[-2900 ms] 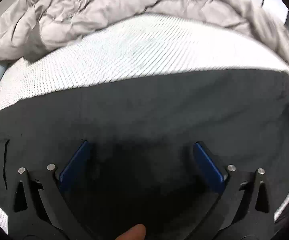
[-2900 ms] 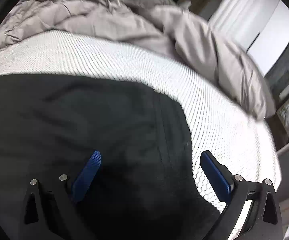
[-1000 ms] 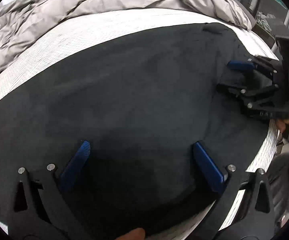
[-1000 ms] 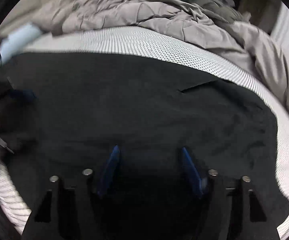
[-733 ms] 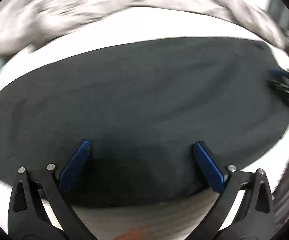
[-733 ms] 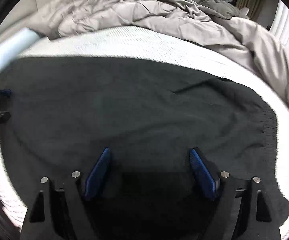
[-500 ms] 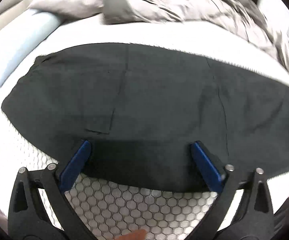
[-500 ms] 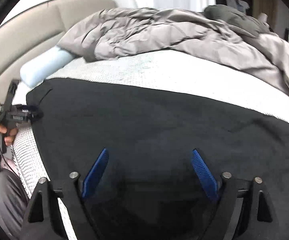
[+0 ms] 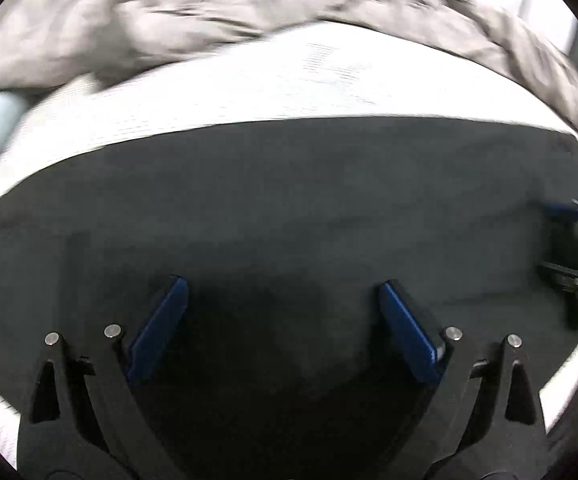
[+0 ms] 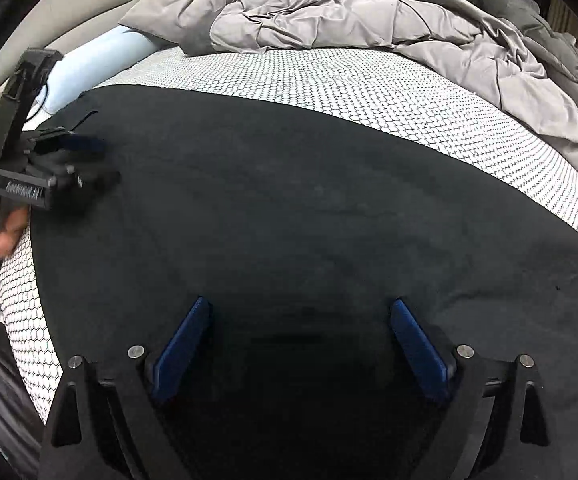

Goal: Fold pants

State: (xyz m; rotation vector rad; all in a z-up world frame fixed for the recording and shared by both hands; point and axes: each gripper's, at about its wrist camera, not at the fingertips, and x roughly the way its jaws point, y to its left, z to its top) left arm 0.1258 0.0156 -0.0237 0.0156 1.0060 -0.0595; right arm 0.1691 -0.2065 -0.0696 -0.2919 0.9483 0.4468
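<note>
The black pants lie spread flat on the white honeycomb-patterned mattress. My left gripper hangs open over the dark cloth, with nothing pinched between its blue pads. In the right wrist view the pants fill the middle. My right gripper hovers above them; its jaws are opening, and only flat cloth lies under them. The left gripper shows at the pants' left end, the right gripper at the far right of the left wrist view.
A crumpled grey duvet is heaped at the back of the bed. A pale blue bolster lies by the beige headboard. A hand holds the left gripper at the mattress edge.
The left wrist view has swung from the pants' near edge to over the cloth. The right gripper's jaws have spread wider. The left gripper looms larger in the right view.
</note>
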